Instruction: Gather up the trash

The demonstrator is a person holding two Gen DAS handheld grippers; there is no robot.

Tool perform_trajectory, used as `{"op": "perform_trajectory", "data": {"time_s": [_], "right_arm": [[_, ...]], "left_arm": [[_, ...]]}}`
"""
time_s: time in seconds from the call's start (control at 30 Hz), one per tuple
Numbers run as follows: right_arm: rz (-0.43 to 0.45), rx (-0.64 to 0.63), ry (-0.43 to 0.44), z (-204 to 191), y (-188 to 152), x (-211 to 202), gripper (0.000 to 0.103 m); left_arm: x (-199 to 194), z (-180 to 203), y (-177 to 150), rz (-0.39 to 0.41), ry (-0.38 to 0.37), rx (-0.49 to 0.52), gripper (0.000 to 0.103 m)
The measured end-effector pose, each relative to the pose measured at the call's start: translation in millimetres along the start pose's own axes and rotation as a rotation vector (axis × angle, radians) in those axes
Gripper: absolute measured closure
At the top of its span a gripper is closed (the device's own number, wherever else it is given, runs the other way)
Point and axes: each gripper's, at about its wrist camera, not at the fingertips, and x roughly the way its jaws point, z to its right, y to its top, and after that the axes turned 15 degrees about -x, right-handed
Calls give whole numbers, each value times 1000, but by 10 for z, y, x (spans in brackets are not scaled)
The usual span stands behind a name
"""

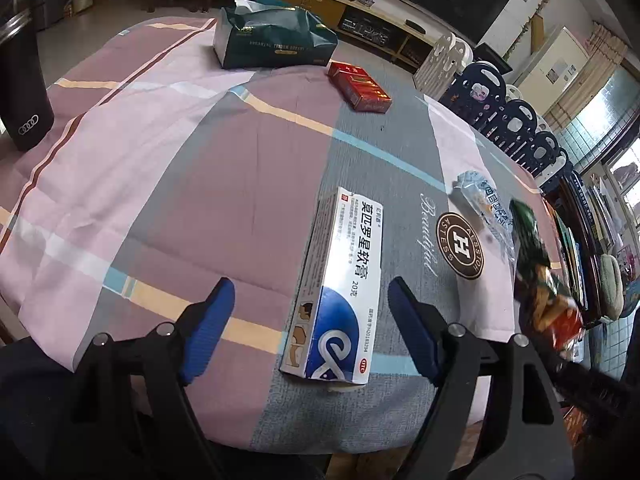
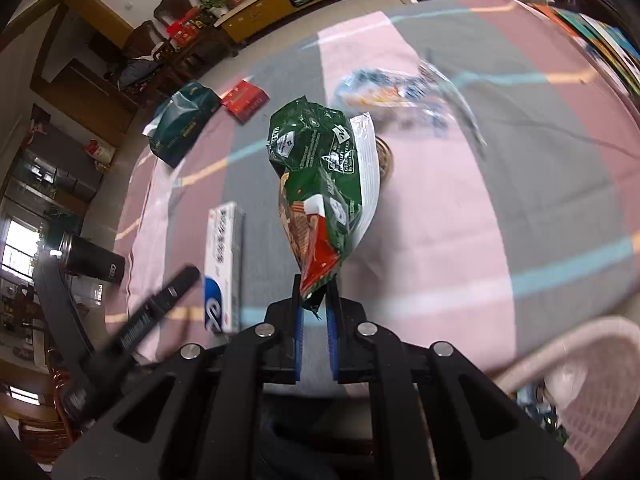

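Between the jaws of the right gripper (image 2: 316, 300) hangs a green and red snack wrapper (image 2: 320, 184), pinched by its lower red corner; the blue pads are closed almost together on it, and the crumpled bag stands up clear of the cloth. Beyond it a clear plastic wrapper with blue print (image 2: 400, 92) lies on the worktop (image 2: 520, 180), which is covered by a pink, grey and mauve checked cloth. At the lower right edge of that view sits a pink plastic basket (image 2: 580, 364) with some scraps inside.

The left gripper (image 1: 312, 320) has its jaws spread wide and grips nothing; a white and blue ointment box (image 1: 340, 284) lies flat on the cloth between the two blue pads, touched by neither. Farther off on the worktop are a red carton (image 1: 360, 88) and a dark green tissue pack (image 1: 272, 36) with a tissue sticking up. A black tumbler (image 1: 24, 92) stands at the left edge.
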Motion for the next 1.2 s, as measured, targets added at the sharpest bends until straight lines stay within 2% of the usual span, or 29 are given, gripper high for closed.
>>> {"op": "perform_trajectory", "data": {"time_s": [0.2, 0.73, 0.87, 0.93, 1.03, 1.2], "right_arm": [[-40, 59, 18, 146, -288, 20, 92], [-70, 51, 18, 131, -356, 86, 92], [-71, 72, 9, 165, -375, 105, 89], [-74, 77, -1, 184, -383, 110, 84], [-65, 70, -52, 200, -388, 84, 71], [-34, 22, -165, 147, -363, -1, 44]], "left_arm": [[-8, 3, -11, 8, 2, 4, 22], [-6, 14, -14, 11, 8, 9, 20], [4, 14, -11, 9, 9, 12, 20], [9, 21, -13, 9, 13, 17, 20], [18, 34, -18, 8, 20, 26, 20], [21, 36, -13, 8, 20, 27, 19]]}}
